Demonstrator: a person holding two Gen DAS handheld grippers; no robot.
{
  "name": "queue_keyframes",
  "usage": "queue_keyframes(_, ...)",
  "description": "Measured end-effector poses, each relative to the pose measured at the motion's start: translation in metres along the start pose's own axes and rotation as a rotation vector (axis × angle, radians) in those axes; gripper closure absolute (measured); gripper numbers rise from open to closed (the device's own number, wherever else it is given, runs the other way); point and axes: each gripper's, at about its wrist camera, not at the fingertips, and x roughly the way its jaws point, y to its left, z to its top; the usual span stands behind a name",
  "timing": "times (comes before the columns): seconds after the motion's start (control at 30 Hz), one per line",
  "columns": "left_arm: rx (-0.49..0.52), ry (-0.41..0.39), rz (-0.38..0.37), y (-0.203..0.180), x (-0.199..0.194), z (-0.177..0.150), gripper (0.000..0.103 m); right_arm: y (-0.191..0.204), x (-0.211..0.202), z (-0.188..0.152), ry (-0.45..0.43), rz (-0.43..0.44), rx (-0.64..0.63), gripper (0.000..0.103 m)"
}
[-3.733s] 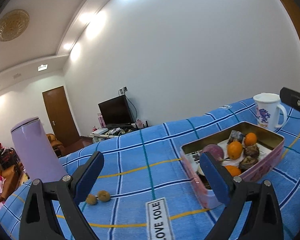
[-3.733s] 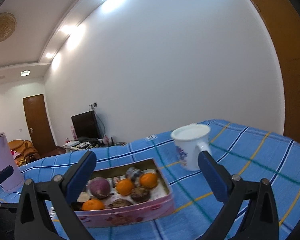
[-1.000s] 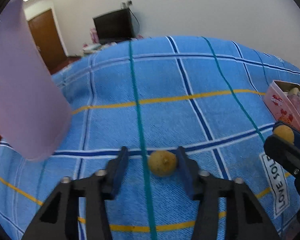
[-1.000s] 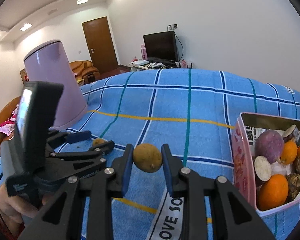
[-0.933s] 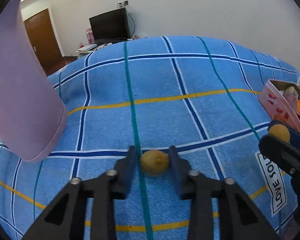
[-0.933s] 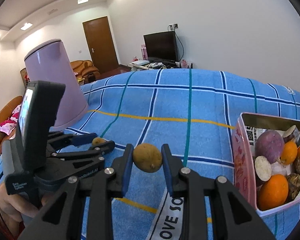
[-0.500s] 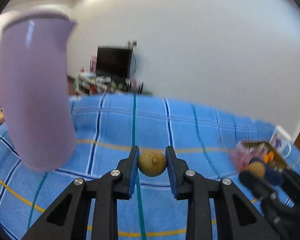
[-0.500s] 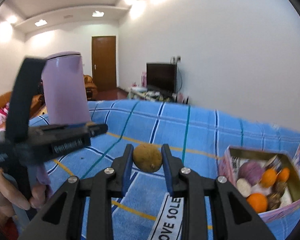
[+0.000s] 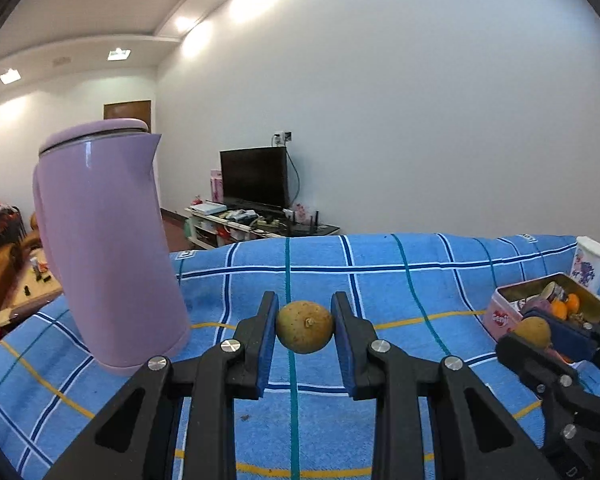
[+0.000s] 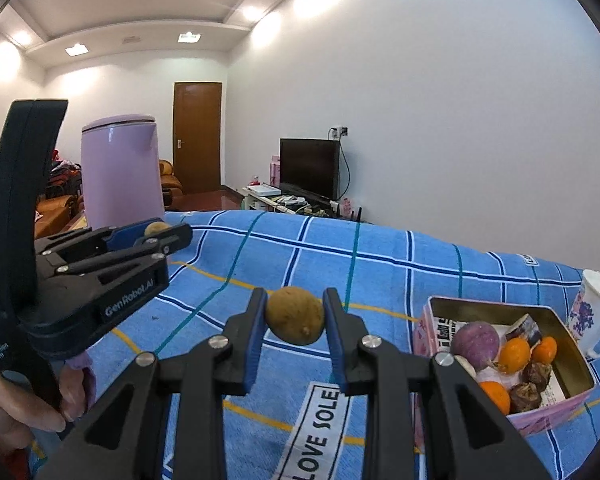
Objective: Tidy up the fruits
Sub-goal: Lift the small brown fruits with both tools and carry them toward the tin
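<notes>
two small brown fruits are up off the cloth, left gripper [image 9: 304, 330] pinching one fruit [image 9: 304, 327], right gripper [image 10: 294, 316] pinching the other fruit [image 10: 294, 315]. carry both level to the pink tin [image 10: 540, 410], right one's closer, and drop them gently.

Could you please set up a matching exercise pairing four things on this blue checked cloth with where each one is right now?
Things:
1. brown fruit
2. second brown fruit
3. oranges
4. white mug

Places:
A. standing on the cloth beyond the pink tin
B. clamped in the left gripper, off the cloth
C. lying inside the pink tin
D. clamped in the right gripper, off the cloth

Pairs: 1-B, 2-D, 3-C, 4-A
</notes>
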Motion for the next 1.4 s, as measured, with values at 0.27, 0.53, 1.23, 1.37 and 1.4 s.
queue_keyframes(0.27,0.04,0.009,0.039,-0.012,-0.006,-0.006,0.074,-0.003,-0.008,-0.003,-0.002,-0.012,-0.005,0.071)
queue_keyframes(0.53,0.072,0.014,0.057,-0.024,-0.016,-0.012,0.074,-0.007,-0.011,-0.004,0.001,-0.012,0.002,0.071)
queue_keyframes(1.23,0.046,0.055,0.04,-0.044,-0.026,-0.018,0.074,-0.028,-0.034,-0.014,-0.005,-0.024,-0.02,0.071)
queue_keyframes(1.37,0.046,0.054,0.028,-0.053,-0.031,-0.018,0.074,-0.036,-0.039,-0.016,-0.004,-0.026,-0.012,0.071)
queue_keyframes(1.4,0.046,0.053,0.026,-0.055,-0.032,-0.018,0.074,-0.037,-0.04,-0.017,-0.004,-0.027,-0.01,0.071)
